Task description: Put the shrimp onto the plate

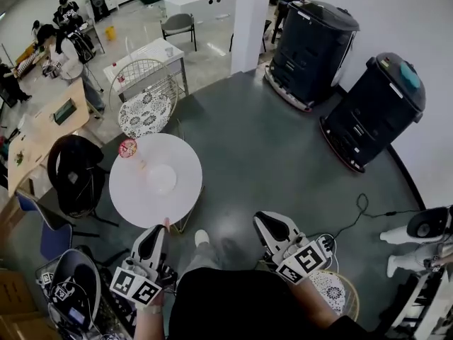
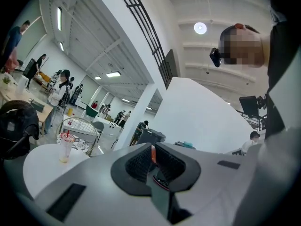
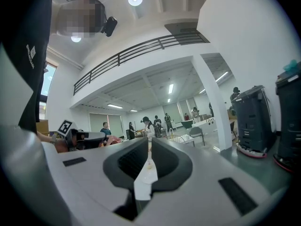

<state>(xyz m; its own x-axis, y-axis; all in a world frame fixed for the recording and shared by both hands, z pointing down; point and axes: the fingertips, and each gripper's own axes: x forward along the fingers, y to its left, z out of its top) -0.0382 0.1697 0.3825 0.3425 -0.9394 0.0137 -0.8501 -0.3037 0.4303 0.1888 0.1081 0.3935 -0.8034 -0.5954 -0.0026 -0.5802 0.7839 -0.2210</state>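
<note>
A small orange shrimp (image 2: 152, 153) is pinched between the dark pads of my left gripper (image 2: 153, 158), which is shut on it. In the head view the left gripper (image 1: 162, 227) hangs at the near edge of the round white table (image 1: 127, 197), with the shrimp (image 1: 167, 222) showing at its tip. A white plate (image 1: 161, 179) lies mid-table, ahead of that gripper. My right gripper (image 1: 267, 219) is off the table to the right, over the grey floor. Its jaws (image 3: 149, 149) stand together, and a white patch shows in the slit; I cannot tell what it is.
A clear cup (image 1: 128, 149) with a red top stands at the table's far left edge. A dark chair (image 1: 74, 172) is left of the table and a white wire chair (image 1: 147, 99) behind it. Two black machines (image 1: 311, 44) (image 1: 375, 112) stand by the wall. A cable (image 1: 361, 211) lies on the floor.
</note>
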